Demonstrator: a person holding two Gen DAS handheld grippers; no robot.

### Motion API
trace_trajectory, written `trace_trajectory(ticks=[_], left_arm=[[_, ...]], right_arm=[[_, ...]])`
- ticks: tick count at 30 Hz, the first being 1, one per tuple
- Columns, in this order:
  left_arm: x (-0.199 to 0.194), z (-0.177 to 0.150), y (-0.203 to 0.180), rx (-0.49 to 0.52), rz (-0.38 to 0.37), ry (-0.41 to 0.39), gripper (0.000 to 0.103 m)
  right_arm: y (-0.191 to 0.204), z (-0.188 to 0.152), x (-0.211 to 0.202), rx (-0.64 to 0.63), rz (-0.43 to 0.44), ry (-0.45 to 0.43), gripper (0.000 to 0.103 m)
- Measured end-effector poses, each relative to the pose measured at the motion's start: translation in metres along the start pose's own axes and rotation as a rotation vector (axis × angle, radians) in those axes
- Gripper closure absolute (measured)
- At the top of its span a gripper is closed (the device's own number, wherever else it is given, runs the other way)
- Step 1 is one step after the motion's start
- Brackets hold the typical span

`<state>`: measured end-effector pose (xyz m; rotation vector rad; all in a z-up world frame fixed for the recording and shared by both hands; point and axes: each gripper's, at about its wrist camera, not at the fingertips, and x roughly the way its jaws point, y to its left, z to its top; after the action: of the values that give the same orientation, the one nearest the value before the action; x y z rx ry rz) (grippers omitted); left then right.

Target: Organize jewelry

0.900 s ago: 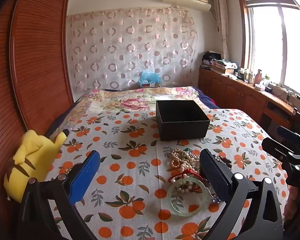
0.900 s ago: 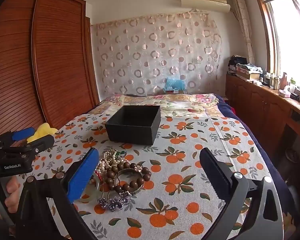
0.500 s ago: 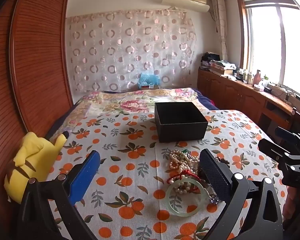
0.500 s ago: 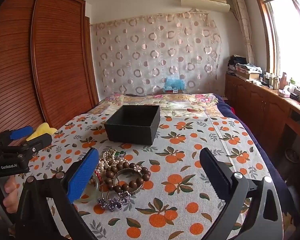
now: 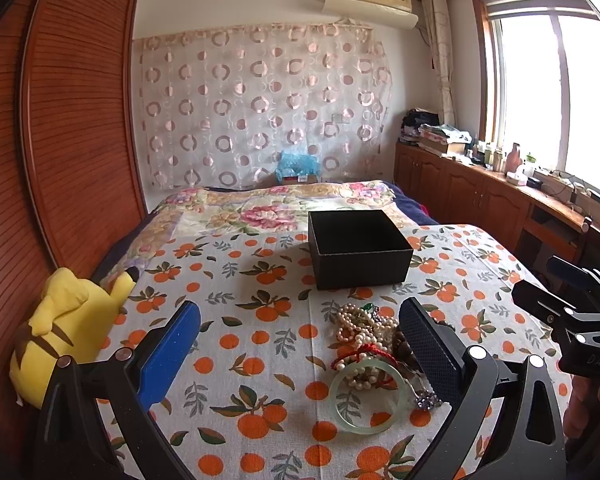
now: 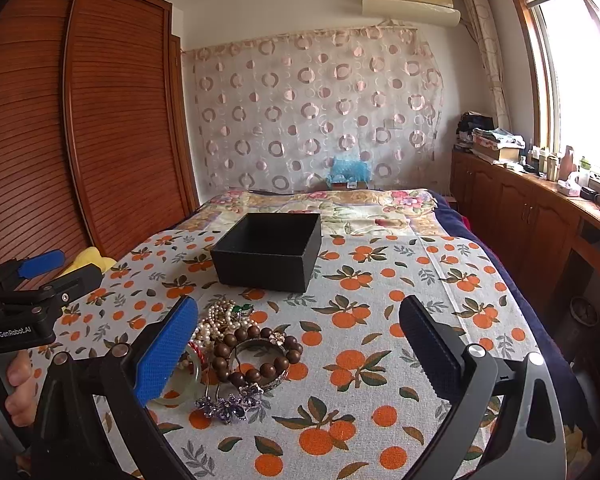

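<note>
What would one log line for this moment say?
left gripper open | right gripper open | jewelry pile untouched | black box empty

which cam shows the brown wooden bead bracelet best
The right wrist view: the brown wooden bead bracelet lies in plain sight, its ring of beads nearly whole beside the pearl strands. In the left wrist view it is almost wholly hidden behind that gripper's black finger; only a dark sliver shows.

Yellow plush toy (image 5: pixel 66 332) lies at the bed's left edge against the wooden wardrobe (image 5: pixel 68 120); air conditioner (image 5: pixel 370 0) mounted above patterned curtain (image 5: pixel 260 104); cluttered counter (image 5: pixel 512 176) under the window
</note>
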<state>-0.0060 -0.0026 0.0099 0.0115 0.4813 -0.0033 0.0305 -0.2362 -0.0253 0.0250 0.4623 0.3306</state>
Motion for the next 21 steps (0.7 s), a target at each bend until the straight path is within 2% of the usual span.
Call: trace_trajectory(ticks=[21], left_arm=[[-0.0044,-0.0002,0.0000,-0.002,-0.005,-0.001,0.006]], right_arm=[[-0.0003,0.0013,-0.0021,-0.002,0.001,-0.001,0.002]])
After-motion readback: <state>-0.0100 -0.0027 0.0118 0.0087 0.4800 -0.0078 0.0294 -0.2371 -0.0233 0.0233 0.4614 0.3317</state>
